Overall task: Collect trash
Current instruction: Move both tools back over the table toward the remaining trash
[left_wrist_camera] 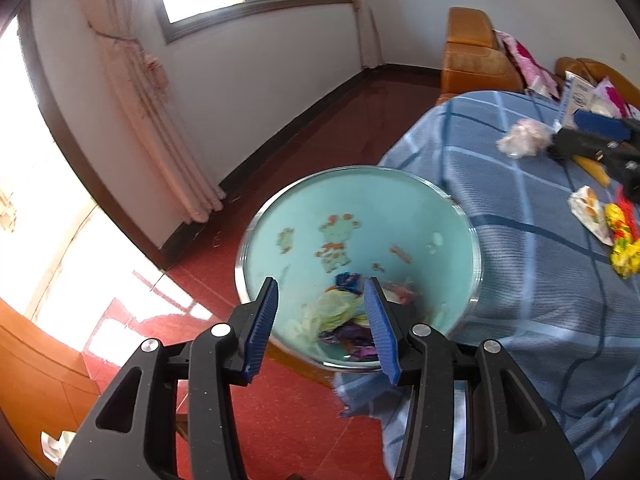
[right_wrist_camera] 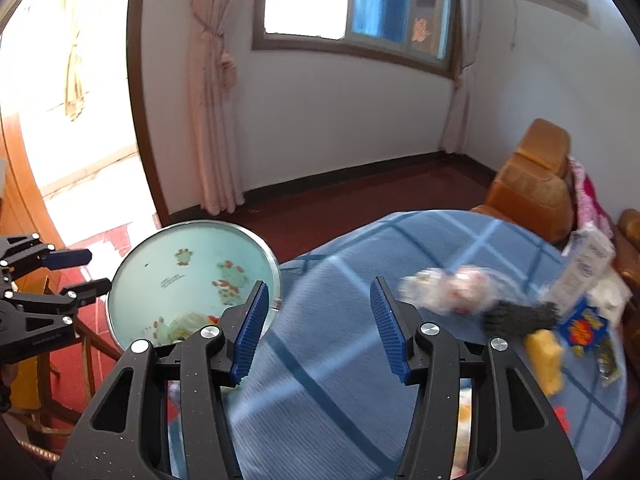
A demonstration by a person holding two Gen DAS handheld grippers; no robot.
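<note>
The round pale-green metal basin (left_wrist_camera: 400,200) with some wrappers in it sits beside the bed, and both the left gripper (left_wrist_camera: 322,328) and right gripper (right_wrist_camera: 316,328) are spread wide holding nothing, so the one crinkly clear plastic ball (right_wrist_camera: 452,290) on the blue checked blanket (right_wrist_camera: 320,360) might slip if pinched badly.
</note>
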